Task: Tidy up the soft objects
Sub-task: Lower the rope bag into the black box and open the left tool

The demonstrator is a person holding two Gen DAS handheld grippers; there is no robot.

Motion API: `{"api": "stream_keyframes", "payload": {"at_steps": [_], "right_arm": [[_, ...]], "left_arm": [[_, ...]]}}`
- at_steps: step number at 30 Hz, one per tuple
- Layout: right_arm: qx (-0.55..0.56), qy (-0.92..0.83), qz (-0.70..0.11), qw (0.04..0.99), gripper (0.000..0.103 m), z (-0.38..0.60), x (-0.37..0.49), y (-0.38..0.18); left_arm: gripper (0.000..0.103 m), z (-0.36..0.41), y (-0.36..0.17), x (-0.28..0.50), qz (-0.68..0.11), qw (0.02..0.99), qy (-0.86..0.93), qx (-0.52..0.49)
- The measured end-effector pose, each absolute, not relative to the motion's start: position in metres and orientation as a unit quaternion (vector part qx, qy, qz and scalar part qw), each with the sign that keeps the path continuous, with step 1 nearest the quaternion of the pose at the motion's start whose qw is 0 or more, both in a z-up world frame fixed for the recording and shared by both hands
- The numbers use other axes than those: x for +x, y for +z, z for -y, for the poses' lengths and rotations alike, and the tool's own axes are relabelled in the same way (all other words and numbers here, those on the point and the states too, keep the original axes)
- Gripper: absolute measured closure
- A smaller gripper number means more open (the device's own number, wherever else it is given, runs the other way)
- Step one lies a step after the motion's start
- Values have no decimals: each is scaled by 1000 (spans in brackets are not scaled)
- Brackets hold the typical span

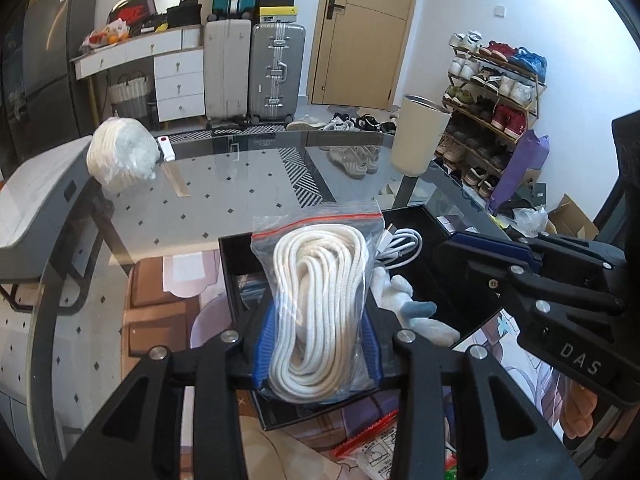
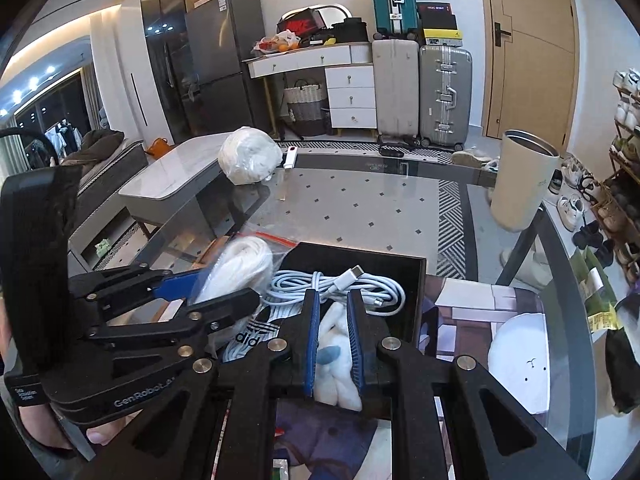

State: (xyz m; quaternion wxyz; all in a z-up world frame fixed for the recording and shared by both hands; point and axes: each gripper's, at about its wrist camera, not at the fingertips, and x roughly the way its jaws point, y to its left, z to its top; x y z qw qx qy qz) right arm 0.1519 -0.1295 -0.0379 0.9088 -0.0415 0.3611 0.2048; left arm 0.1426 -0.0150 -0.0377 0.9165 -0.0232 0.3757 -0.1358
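The left gripper [image 1: 318, 336] is clamped across the lower half of a zip bag of white rope [image 1: 318, 300], its blue pads pressing the plastic from both sides, and holds it upright over the near left part of the black box [image 1: 416, 216]. The bag looks light and squashy, but its film is likely slick, so a hold across the thick coil seems safer than the flat red-sealed top. The right gripper [image 2: 333, 340] is closed on a white plush toy [image 2: 334, 372] at the box's near edge; it should compress easily and carry little weight. A white charging cable [image 2: 340, 284] lies coiled in the box just beyond.
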Motion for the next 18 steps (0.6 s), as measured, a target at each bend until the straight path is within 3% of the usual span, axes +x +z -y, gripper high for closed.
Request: {"api": "stream_keyframes", "payload": {"at_steps": [5, 18], "right_arm": [[-48, 208, -363, 907, 89, 128, 149, -39], [-42, 206, -371, 904, 89, 139, 144, -29]], "left_arm": [[49, 16, -39, 140, -377, 916, -135, -21], [48, 10, -10, 121, -363, 922, -136, -24]]}}
